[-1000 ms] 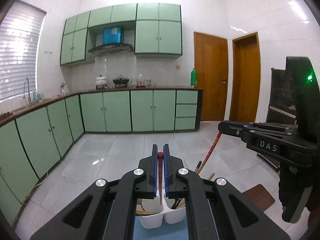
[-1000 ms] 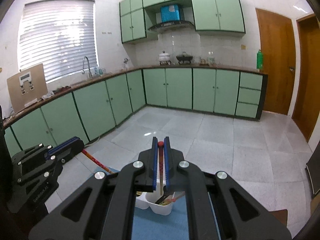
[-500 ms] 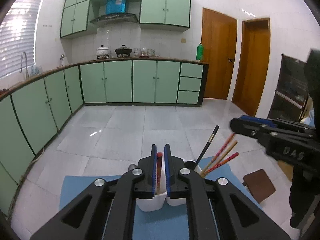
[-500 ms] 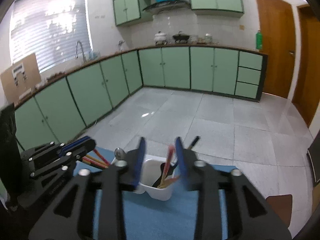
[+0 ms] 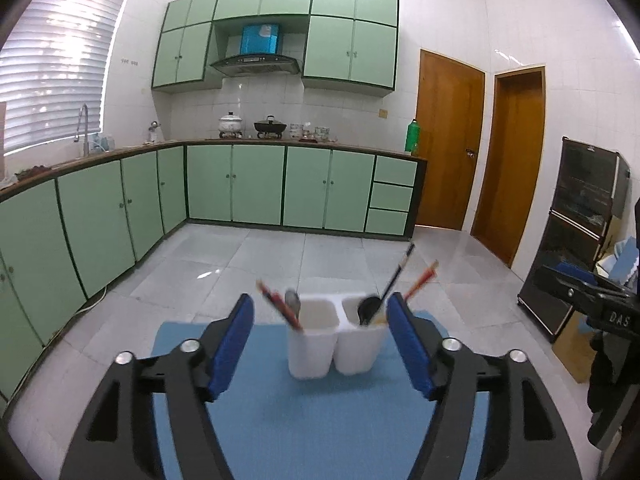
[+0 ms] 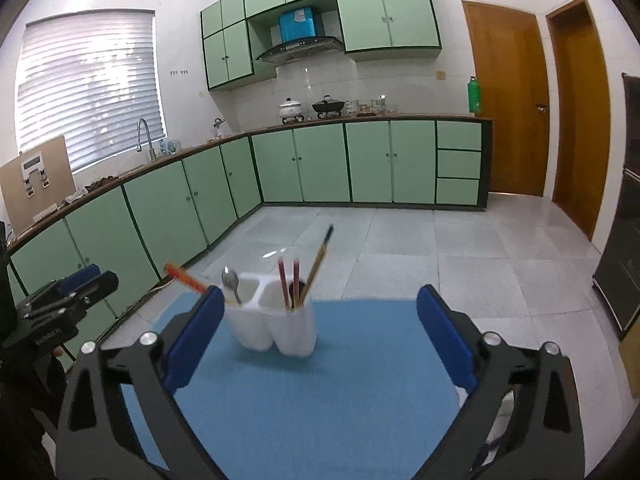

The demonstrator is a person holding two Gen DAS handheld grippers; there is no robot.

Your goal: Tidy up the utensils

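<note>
With both tongs spread wide, holding nothing: left gripper (image 5: 320, 336), right gripper (image 6: 320, 328) | white two-cup holder (image 6: 272, 326) upright on blue mat (image 6: 304, 400), between the fingers | chopsticks (image 6: 289, 280), spoon (image 6: 231, 280) inside

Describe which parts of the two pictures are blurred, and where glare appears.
Left wrist view: the red chopsticks in the white utensil holder are smeared by motion, and the window blinds are overexposed. Right wrist view: the holder and its chopsticks are softly blurred; a bright reflection lies on the floor tiles. Both views bend straight lines.
</note>
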